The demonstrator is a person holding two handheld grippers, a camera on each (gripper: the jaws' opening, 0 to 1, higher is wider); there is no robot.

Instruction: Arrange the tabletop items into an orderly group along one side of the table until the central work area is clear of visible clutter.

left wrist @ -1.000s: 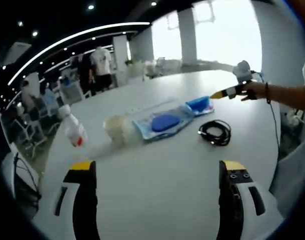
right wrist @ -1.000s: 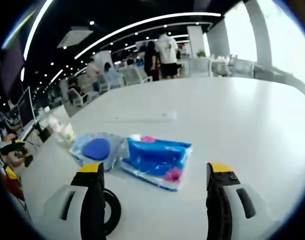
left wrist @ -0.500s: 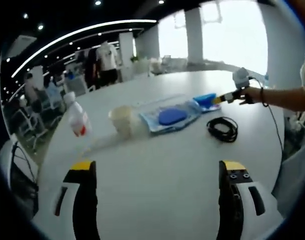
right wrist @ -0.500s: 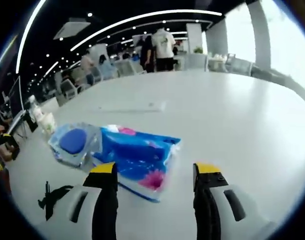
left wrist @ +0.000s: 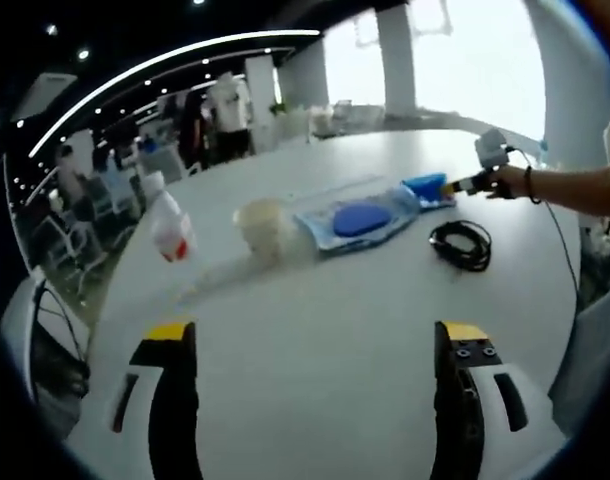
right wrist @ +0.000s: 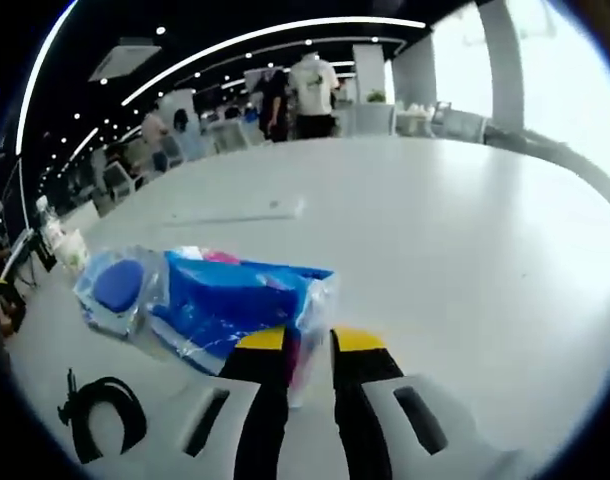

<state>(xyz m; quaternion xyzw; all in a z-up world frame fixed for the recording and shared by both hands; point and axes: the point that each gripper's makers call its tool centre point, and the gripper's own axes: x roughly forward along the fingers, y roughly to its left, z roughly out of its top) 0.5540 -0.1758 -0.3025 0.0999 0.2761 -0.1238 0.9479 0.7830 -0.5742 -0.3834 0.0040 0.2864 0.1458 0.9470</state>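
Your right gripper (right wrist: 308, 338) has its jaws pinched nearly together on the near edge of the blue packet (right wrist: 235, 305), so you are at the grasp of one item, with the carry to the side not yet begun. The packet lies flat on the table (right wrist: 465, 240), touching the clear pouch (right wrist: 118, 287) with the blue pad inside it, and the black cable coil (right wrist: 97, 415) sits nearby, closer to you.

Your left gripper (left wrist: 310, 345) is released, jaws wide apart, hovering over bare table near you. From its view the items run in a loose row across the middle: the bottle (left wrist: 168, 225), the cup (left wrist: 265, 222), the pouch (left wrist: 360, 220), the packet (left wrist: 427, 186) and the cable (left wrist: 463, 243), with your right hand (left wrist: 503, 180) at the far end.

The hold looks to be on thin wrapping only, so the next move calls for a low lift or a slide toward your chosen edge, watching that the film does not slip out or tear. Because packet and pouch touch, draw the packet away from the pouch so it is not dragged along. The left gripper is free to take the cup or bottle, which stand nearest to it.
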